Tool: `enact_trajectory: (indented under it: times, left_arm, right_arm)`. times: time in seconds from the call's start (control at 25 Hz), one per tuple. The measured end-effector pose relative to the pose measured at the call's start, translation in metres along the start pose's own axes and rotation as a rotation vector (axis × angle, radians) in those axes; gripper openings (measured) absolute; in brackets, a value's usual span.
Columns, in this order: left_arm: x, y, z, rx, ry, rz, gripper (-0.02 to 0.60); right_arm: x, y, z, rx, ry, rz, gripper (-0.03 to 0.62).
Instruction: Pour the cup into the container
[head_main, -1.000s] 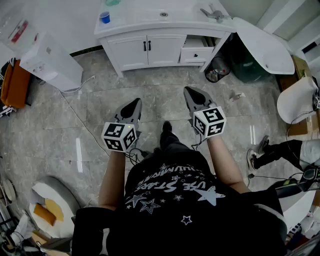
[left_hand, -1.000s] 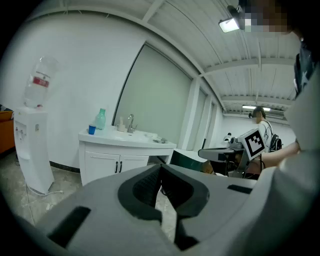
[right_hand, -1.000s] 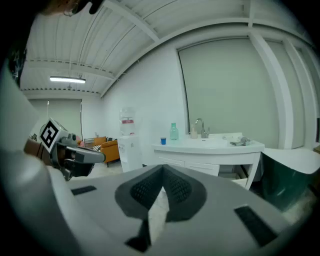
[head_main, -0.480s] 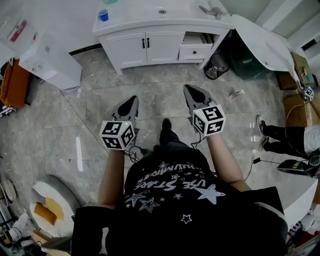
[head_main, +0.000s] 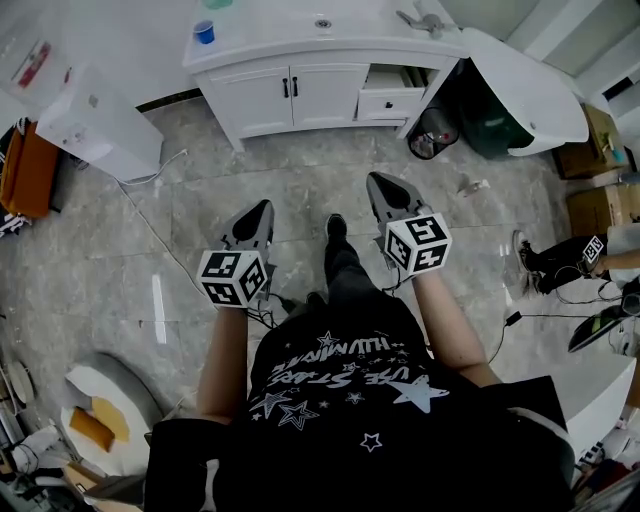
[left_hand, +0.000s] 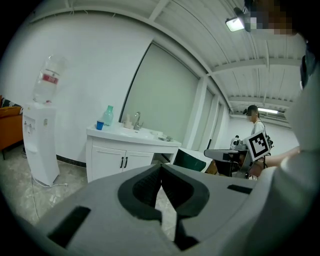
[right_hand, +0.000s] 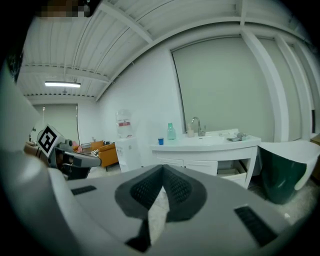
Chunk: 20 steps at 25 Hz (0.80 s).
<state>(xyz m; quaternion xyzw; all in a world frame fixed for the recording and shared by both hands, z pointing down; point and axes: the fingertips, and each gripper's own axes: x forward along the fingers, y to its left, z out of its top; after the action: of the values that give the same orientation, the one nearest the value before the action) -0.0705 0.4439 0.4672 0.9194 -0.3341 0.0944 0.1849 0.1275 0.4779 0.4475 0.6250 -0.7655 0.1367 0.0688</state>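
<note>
left gripper (head_main: 258, 212) and right gripper (head_main: 382, 187), both pressed together and empty, hover mid-frame over grey floor (head_main: 310, 185); blue cup (head_main: 204, 32) sits upper left on white cabinet (head_main: 300, 95).

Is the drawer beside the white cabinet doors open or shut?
Open: the drawer sticks out past the cabinet doors, its inside showing.

Cup (head_main: 205, 32) on counter (head_main: 270, 38), at its left end; tap (head_main: 425, 22) at right end. Dispenser (head_main: 98, 122) left of counter, bin (head_main: 432, 136) right.
</note>
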Motion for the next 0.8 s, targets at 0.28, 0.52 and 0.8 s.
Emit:
enact_trajectory:
  times: [0.28, 0.52, 0.8]
  left_arm:
    - [0.025, 0.019, 0.008, 0.007, 0.018, 0.015, 0.009]
    - [0.063, 0.038, 0.028, 0.0, 0.009, 0.034, 0.009]
    - [0.116, 0.068, 0.06, 0.015, -0.001, 0.055, 0.009]
  right_arm:
    - [0.033, -0.021, 0.004, 0.0, -0.004, -0.009, 0.088]
    - [0.072, -0.051, 0.015, 0.001, -0.001, 0.016, 0.194]
    - [0.133, -0.093, 0.047, -0.007, -0.043, 0.029, 0.351]
